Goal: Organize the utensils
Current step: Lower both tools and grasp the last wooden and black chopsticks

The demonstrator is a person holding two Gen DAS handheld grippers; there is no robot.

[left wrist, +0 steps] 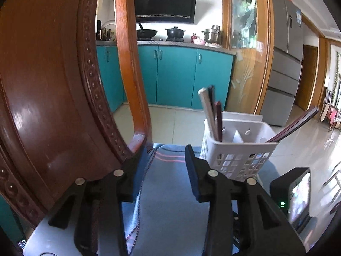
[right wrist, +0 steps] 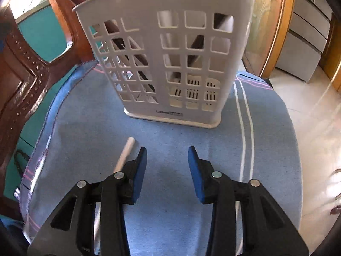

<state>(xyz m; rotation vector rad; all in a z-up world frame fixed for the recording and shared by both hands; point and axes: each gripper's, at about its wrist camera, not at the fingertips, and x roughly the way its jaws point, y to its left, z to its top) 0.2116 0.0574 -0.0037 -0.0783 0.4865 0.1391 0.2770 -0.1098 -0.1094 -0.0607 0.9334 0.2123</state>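
Chopsticks stood in the white plastic lattice-walled utensil holder: a pale wooden pair with dark ones upright in its left compartment, and a dark reddish-brown pair leaning out to the right from the right compartment. One pale, light-coloured stick lay flat on the blue striped cloth, apart from the holder's base and just left of the right gripper, partly hidden under that gripper's left finger.

The holder rested upright on the blue cloth, which covered a rounded seat-like surface. In the right wrist view its perforated front wall faced the camera, with dark sticks visible through the openings.

The right gripper pointed down at the cloth in front of the holder. Its fingers were spread apart with nothing between them, only bare cloth.

The left gripper hovered over the cloth to the left of the holder. Its fingers were likewise released and empty.

A carved reddish-brown wooden chair back rose at the left, close to the left gripper. Beyond it were teal kitchen cabinets, a black range hood, pots on the counter and a grey refrigerator. A small black device with a screen sat at the lower right of the left wrist view.
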